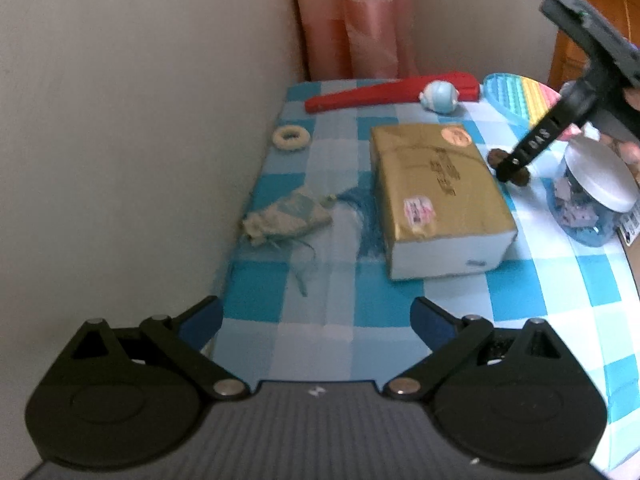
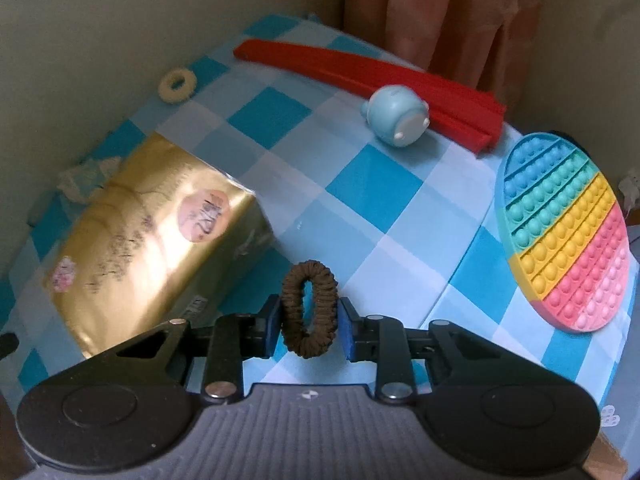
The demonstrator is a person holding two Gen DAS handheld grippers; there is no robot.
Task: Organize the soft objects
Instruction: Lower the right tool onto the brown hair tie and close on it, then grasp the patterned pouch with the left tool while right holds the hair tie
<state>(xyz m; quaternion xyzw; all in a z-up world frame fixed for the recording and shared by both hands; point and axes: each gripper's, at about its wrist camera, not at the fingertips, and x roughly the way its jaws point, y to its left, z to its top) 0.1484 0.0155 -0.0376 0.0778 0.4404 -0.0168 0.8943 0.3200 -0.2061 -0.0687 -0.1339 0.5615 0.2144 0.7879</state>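
A brown hair scrunchie (image 2: 291,312) stands on edge between the blue pads of my right gripper (image 2: 309,320), which is shut on it just above the checked tablecloth (image 2: 376,188). In the left wrist view the same gripper (image 1: 516,164) reaches down beside the gold tissue pack (image 1: 436,188), with the scrunchie (image 1: 495,157) showing at its tip. My left gripper (image 1: 316,312) hangs open over the near part of the cloth, nothing between its fingers. A cream ring (image 1: 291,137) and a pale blue fabric pouch (image 1: 286,216) lie near the wall.
A red plastic strip (image 2: 360,68) and a small blue toy (image 2: 396,120) lie at the back. A rainbow pop-it mat (image 2: 564,232) is at the right. A lidded jar (image 1: 592,200) stands right of the tissue pack. A wall runs along the left and a pink curtain (image 1: 360,32) hangs behind.
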